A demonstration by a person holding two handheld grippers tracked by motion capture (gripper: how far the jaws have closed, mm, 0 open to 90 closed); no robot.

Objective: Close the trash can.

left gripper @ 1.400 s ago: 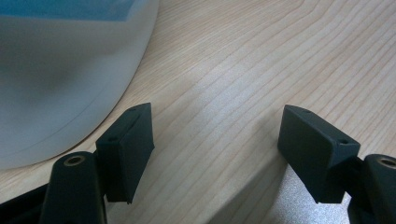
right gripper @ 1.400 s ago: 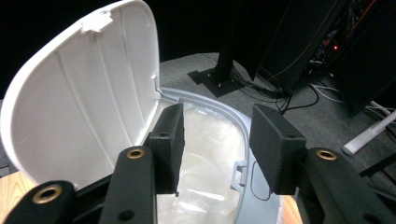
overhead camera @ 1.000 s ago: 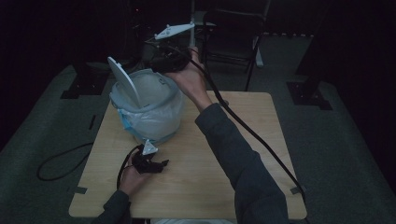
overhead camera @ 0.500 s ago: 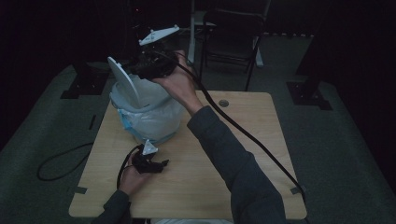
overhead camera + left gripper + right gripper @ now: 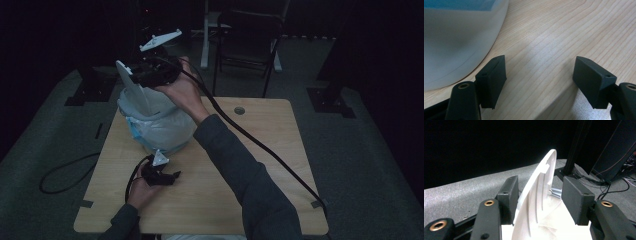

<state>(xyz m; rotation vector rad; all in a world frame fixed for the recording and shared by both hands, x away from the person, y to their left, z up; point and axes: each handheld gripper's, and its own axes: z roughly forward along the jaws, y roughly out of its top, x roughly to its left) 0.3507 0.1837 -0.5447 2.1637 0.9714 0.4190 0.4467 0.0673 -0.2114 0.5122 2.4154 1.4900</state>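
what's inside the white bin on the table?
The white bin holds a pale liner bag, its blue edge folded over the rim. The raised lid stands between the right gripper jaws. Any contents under the bag and lid are hidden.

1. A light wooden worktop (image 5: 260, 165) with rounded corners stands on a grey carpeted floor (image 5: 360, 150).
2. A white, round plastic bin lined with a pale bag (image 5: 157, 122) stands on the worktop's far left part; its curved wall (image 5: 454, 42) meets the wood grain in the left gripper view.
3. A small round grommet (image 5: 239, 110) sits in the worktop, to the right of the bin, near the far edge.
4. The left gripper (image 5: 160, 174) rests on the worktop just in front of the bin, jaws spread apart.
5. A black cable (image 5: 65, 175) loops on the floor, left of the bin.
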